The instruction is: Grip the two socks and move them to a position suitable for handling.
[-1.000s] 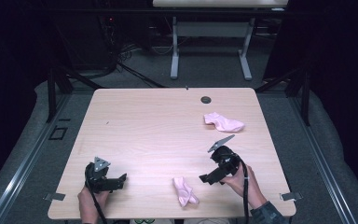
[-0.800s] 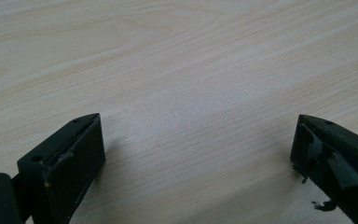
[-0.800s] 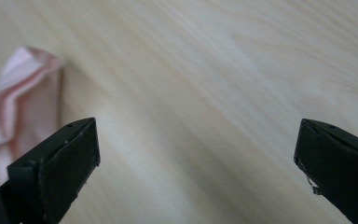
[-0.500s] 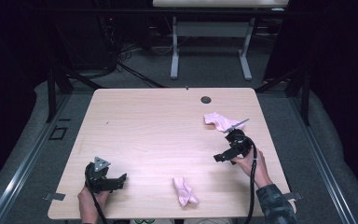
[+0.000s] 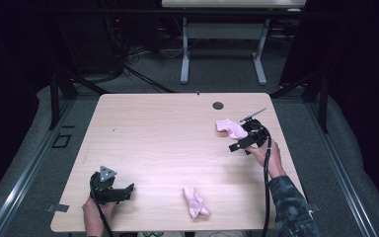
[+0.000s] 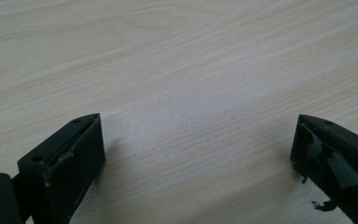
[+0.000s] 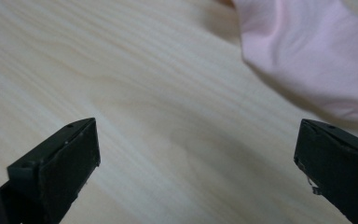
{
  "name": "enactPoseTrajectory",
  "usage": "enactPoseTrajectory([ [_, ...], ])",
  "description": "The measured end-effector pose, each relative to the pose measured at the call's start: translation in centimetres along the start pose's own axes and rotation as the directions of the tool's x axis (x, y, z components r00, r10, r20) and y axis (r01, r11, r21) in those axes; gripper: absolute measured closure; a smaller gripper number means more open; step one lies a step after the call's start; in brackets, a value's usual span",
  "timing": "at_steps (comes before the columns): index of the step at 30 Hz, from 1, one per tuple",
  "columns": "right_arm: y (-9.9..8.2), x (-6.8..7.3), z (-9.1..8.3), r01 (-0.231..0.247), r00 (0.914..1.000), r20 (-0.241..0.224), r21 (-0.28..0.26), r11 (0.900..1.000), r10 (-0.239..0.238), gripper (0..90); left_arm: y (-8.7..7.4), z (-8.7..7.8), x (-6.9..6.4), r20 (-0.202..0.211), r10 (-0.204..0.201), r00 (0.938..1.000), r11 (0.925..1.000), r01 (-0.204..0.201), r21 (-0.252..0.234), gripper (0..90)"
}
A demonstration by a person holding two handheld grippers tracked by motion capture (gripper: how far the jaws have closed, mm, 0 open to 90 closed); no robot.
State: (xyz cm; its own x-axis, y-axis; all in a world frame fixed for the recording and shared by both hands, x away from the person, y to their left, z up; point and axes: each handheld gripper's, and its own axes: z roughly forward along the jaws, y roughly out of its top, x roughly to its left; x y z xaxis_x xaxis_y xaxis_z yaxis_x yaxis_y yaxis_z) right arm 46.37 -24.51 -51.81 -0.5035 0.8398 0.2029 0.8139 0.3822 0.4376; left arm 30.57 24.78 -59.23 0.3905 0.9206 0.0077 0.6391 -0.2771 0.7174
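Right tool [image 5: 241, 143] low, jaws wide, beside pink sock [image 5: 230, 128].

R hand-held gripper [image 5: 240, 142] | moved from front sock [image 5: 195, 202] to just beside far sock [image 5: 230, 128] | jaws wide

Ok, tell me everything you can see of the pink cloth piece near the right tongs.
The pink cloth piece is pale pink, soft-looking fabric, possibly a sock, lying crumpled and flat on the wooden table near its far right part, below the dark round grommet. In the right gripper view its smooth folded edge lies just beyond the open jaws, apart from them. The right tongs sit close beside it; nothing grips it.
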Motion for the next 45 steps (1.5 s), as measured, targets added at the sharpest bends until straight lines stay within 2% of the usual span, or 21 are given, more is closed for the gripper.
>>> enactPoseTrajectory([
  [2,1.0,-0.7,0.2,-0.01,0.9999,0.008,-0.015,0.9998,0.011,0.0,0.0,0.0,0.0,0.001,-0.001,1.0,1.0,0.001,0.001,2.7],
  [4,1.2,-0.9,0.4,-0.025,0.9996,0.011,-0.021,0.9995,0.025,0.0,0.0,0.0,0.0,0.001,-0.001,1.0,1.0,0.001,0.001,2.7],
  [6,2.1,-1.8,1.0,-0.059,0.9982,0.006,-0.02,0.998,0.059,0.0,0.0,0.0,0.0,0.001,0.001,1.0,1.0,-0.001,0.001,2.9],
  [8,2.4,-2.0,1.1,-0.055,0.9983,0.018,-0.022,0.9982,0.056,0.0,0.0,0.0,0.0,0.002,0.0,1.0,1.0,0.0,0.001,2.9],
  [10,3.3,-2.9,1.7,-0.09,0.9957,0.021,-0.01,0.9959,0.09,0.0,0.0,0.0,0.0,0.001,0.001,1.0,1.0,-0.001,0.0,2.9],
  [12,3.5,-3.2,1.8,-0.084,0.9957,0.038,-0.014,0.9964,0.085,0.0,0.0,0.0,0.0,0.002,0.001,1.0,1.0,-0.001,0.0,2.9],
  [14,4.2,-3.9,2.7,-0.139,0.9895,0.037,-0.006,0.9902,0.14,2.9,0.0,0.0,0.0,0.001,0.002,1.0,1.0,-0.002,0.0,2.9],
  [16,4.3,-4.1,2.9,-0.156,0.9867,0.045,0.0,0.9877,0.156,5.3,0.0,0.0,0.0,0.001,0.002,1.0,1.0,-0.002,0.0,2.9],
  [17,4.5,-4.3,3.5,-0.175,0.9818,0.075,-0.011,0.9846,0.175,11.6,0.0,0.0,0.0,0.001,0.001,1.0,1.0,-0.001,0.0,2.9],
  [20,4.6,-4.6,4.1,-0.184,0.9787,0.093,0.0,0.9829,0.183,14.0,0.0,0.0,0.0,0.001,0.001,1.0,1.0,-0.001,0.0,2.9],
  [21,4.6,-4.8,4.4,-0.195,0.9761,0.096,-0.009,0.9808,0.195,14.5,0.0,0.0,0.0,0.002,0.001,1.0,1.0,-0.001,0.0,2.9],
  [22,4.5,-5.1,4.9,-0.215,0.9694,0.113,-0.036,0.9759,0.218,16.5,0.0,0.0,0.0,0.002,0.002,1.0,1.0,-0.002,0.0,2.9],
  [24,4.5,-5.3,5.0,-0.208,0.9707,0.115,-0.033,0.9775,0.211,17.3,0.0,0.0,0.0,0.002,0.002,1.0,1.0,-0.002,0.0,2.9],
  [26,4.5,-5.4,5.3,-0.212,0.9655,0.14,-0.071,0.9748,0.22,20.3,0.0,0.0,0.0,0.001,0.002,1.0,1.0,-0.002,0.0,2.9],
  [29,4.6,-5.3,5.3,-0.203,0.9638,0.161,-0.072,0.9765,0.212,24.6,0.0,0.0,0.0,0.001,0.002,1.0,1.0,-0.002,0.0,3.0],
  [32,4.7,-5.1,5.3,-0.189,0.9585,0.203,-0.074,0.9792,0.2,37.4,0.0,0.0,0.0,0.001,0.002,1.0,1.0,-0.002,0.0,2.9],
  [35,4.7,-5.1,5.2,-0.188,0.9589,0.202,-0.073,0.9794,0.199,39.5,0.0,0.0,0.0,0.003,0.003,1.0,1.0,-0.003,0.001,3.0],
  [38,4.7,-5.0,5.3,-0.179,0.9572,0.22,-0.064,0.9818,0.189,40.5,0.0,0.0,0.0,-0.001,0.005,1.0,1.0,-0.005,0.0,3.0],
  [41,4.8,-4.6,5.4,-0.169,0.9504,0.256,-0.054,0.9842,0.177,45.0,0.0,0.0,0.0,-0.002,0.006,1.0,1.0,-0.006,0.001,3.0],
  [43,4.8,-4.4,5.6,-0.169,0.9441,0.275,-0.069,0.9833,0.181,48.8,0.0,0.0,0.0,-0.001,0.003,1.0,1.0,-0.003,0.0,3.0],
  [45,4.8,-4.5,5.4,-0.16,0.9459,0.277,-0.054,0.9857,0.169,52.3,0.0,0.0,0.0,-0.002,0.004,1.0,1.0,-0.004,0.0,3.0],
])
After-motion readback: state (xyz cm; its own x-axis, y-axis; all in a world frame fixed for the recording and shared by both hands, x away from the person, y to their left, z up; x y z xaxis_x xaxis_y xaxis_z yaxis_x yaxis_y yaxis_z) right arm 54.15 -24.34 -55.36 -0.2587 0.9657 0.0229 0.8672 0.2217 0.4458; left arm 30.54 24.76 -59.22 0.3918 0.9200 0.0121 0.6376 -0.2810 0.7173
